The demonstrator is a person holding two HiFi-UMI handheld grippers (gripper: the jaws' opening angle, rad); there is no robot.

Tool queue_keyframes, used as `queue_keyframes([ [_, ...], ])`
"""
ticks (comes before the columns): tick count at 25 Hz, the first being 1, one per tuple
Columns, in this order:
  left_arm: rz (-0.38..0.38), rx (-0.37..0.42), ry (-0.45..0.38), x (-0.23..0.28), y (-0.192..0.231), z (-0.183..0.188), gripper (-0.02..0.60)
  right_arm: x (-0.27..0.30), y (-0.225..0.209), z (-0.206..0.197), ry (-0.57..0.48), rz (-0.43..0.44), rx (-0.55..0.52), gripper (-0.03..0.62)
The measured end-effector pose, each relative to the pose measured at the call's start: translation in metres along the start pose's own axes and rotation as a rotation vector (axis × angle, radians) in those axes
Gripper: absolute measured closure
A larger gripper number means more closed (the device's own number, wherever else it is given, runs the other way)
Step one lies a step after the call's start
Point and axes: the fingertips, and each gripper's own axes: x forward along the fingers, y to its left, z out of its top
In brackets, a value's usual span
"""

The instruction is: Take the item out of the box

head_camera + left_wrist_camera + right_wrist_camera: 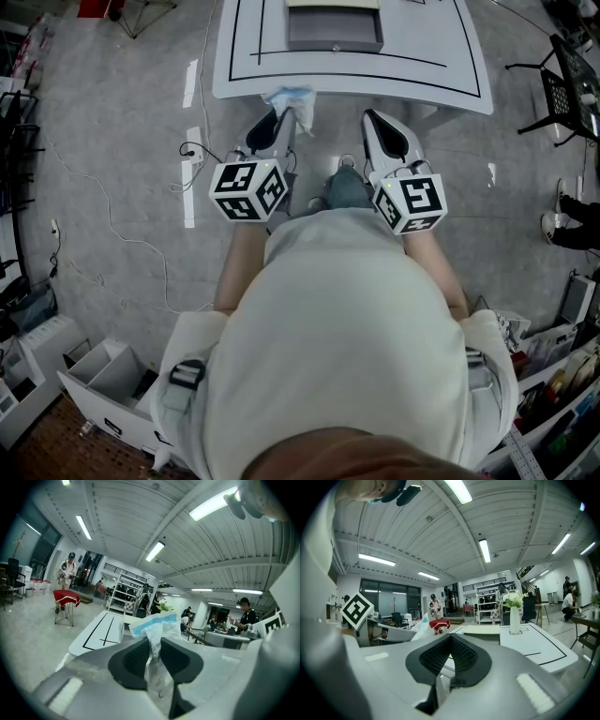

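One crinkly packet [157, 624] tight between jaws of left claw [153, 645].

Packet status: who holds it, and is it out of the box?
Left gripper shut on packet. Right gripper shut, empty. Packet out of box, at table's near edge. Nothing blocking.

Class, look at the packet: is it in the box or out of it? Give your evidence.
Out. The left gripper pinches the packet by the table edge, apart from the box.
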Motion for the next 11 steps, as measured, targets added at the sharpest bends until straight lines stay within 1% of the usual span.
queue_keyframes([
  [11,0.000,-0.001,0.002,0.0031,0.0051,0.0012,0.502,0.0065,0.0004,0.0016,-0.004,-0.003,-0.001,0.597],
])
